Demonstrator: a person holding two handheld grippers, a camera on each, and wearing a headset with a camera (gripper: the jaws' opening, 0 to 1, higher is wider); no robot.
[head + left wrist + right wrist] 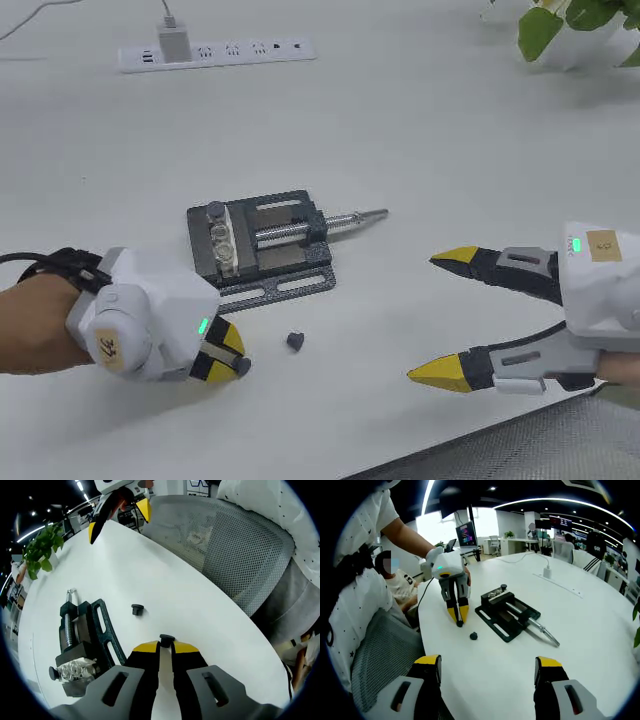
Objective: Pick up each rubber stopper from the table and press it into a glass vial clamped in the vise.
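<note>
A black vise (262,250) stands in the middle of a white desk (420,150); its jaws clamp a short row of clear glass vials (221,243). The vial at the end farthest from the person carries a fitted stopper (215,210), dark and round; the others look unplugged. The glass is too small and glary to count the vials surely or to see inside them.

The left claw (232,360) is low over the near-left of the desk, clenched on a held stopper (166,640), which pokes out just past the yellow tips in the left gripper view; whether it touches the desk cannot be told. A loose stopper (295,341) lies on the desk between that claw and the vise, apart from both.

The right claw (425,318) hovers at the right with its jaws spread wide, grasping nothing; its body is cut off by the picture's edge.

A white power strip (215,52) with one plug in it lies at the far side; green leaves (560,25) are cropped at the top right; a grey mesh chair (225,545) stands beside the desk.
</note>
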